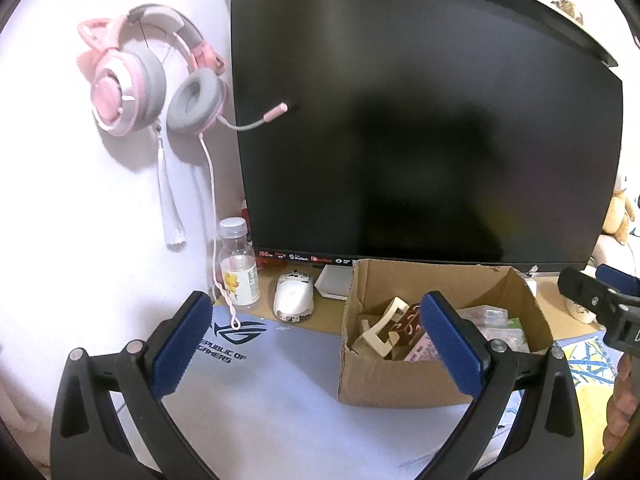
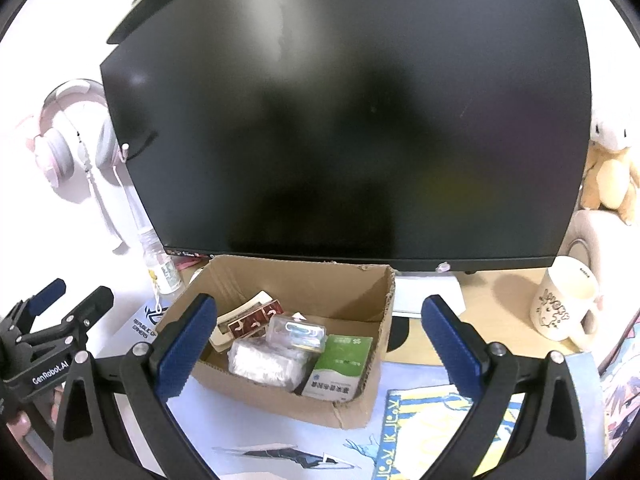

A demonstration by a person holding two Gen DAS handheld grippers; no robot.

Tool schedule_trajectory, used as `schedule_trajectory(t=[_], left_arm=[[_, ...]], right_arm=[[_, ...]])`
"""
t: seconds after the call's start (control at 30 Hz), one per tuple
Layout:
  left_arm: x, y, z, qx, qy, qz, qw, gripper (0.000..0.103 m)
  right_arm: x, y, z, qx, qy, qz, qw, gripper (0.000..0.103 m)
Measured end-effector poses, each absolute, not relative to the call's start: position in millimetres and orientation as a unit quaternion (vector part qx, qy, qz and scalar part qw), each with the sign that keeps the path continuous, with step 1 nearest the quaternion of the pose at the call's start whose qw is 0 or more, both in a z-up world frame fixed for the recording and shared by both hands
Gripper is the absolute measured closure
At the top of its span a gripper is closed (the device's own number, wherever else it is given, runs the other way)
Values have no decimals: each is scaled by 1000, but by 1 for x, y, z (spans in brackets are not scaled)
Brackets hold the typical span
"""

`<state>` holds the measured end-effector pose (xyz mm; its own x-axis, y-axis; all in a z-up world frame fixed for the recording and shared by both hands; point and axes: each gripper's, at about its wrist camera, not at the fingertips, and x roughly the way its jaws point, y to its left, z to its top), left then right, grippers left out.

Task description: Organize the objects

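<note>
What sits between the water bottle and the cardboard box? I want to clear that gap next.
A white mouse lies on the desk between the water bottle and the cardboard box, apart from both. The left wrist view shows it.

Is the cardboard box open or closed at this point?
Open. The cardboard box has no top over it, and a green packet shows inside.

Our two hand-held grippers

We see each gripper, left (image 1: 316, 344) and right (image 2: 318, 350), built of black angular arms with silver screws and ribbed blue pads (image 2: 186, 350); white "GenRobot.AI" lettering (image 2: 50, 372) marks the left one's body.
</note>
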<state>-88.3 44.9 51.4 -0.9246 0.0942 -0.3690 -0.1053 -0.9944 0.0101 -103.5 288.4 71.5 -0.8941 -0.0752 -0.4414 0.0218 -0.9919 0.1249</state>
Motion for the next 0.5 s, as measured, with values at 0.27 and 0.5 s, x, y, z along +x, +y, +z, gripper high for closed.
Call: schedule_trajectory(t=[0.27, 0.5], left_arm=[[-53, 42, 52, -165, 22, 985, 43, 0], [-26, 38, 53, -150, 33, 988, 33, 0]], right_arm=[[-72, 283, 70, 209, -45, -977, 21, 0], [-45, 284, 64, 191, -37, -981, 12, 0]])
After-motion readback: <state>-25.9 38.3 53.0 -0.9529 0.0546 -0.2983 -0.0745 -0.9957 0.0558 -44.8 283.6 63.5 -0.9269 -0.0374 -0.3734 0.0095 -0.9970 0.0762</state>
